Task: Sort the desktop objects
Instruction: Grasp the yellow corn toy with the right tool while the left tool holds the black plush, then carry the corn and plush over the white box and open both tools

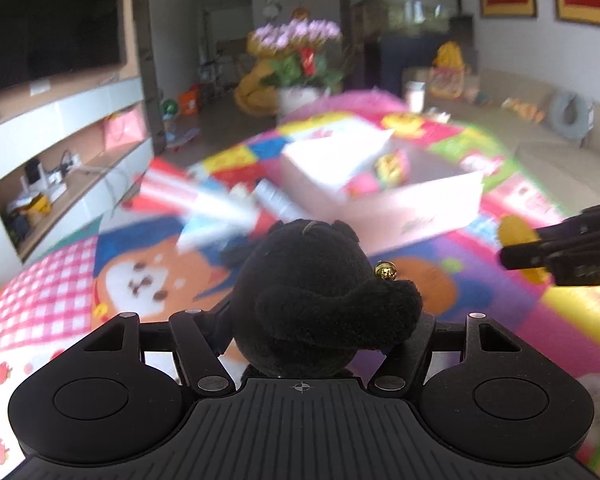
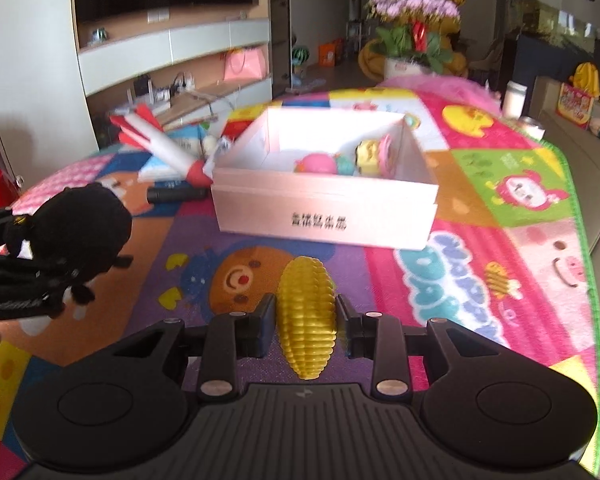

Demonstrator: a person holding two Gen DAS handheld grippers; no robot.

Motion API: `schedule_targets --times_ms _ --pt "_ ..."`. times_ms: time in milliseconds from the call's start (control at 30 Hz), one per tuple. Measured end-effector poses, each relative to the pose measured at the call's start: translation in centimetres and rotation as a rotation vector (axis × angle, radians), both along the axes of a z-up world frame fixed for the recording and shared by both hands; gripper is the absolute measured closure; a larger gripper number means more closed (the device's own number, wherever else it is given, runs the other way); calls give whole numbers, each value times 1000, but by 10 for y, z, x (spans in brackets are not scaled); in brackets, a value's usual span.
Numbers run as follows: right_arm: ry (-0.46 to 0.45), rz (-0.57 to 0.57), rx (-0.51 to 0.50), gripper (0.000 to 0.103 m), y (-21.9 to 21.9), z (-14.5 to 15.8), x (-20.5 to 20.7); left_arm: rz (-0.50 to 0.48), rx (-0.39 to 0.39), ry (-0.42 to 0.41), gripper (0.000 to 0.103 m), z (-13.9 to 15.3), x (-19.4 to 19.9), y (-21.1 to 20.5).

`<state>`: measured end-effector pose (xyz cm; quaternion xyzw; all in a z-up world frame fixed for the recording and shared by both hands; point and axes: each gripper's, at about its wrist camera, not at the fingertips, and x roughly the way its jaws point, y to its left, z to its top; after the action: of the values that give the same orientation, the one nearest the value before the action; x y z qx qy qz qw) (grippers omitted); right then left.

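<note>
Corn point(image 2: 306, 322) lengthwise, tip toward camera

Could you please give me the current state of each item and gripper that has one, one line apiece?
Left gripper: closed on the black plush toy.
Right gripper: fingers clamped on the yellow corn toy.
Pink box: open, small toys inside.
Toy rocket: lying tilted beside the box.
Black cylinder: lying on the mat.

Fuzzy black plush toy point(image 1: 312, 300); ribbed, seemingly plastic yellow corn point(image 2: 306, 320).
</note>
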<state>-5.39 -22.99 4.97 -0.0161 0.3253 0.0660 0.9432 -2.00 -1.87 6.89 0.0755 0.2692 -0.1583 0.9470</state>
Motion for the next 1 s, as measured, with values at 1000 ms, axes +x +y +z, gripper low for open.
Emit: schedule_targets --times_ms 1000 --pt "-171 -174 32 42 -55 21 136 87 -75 16 4 -21 86 13"
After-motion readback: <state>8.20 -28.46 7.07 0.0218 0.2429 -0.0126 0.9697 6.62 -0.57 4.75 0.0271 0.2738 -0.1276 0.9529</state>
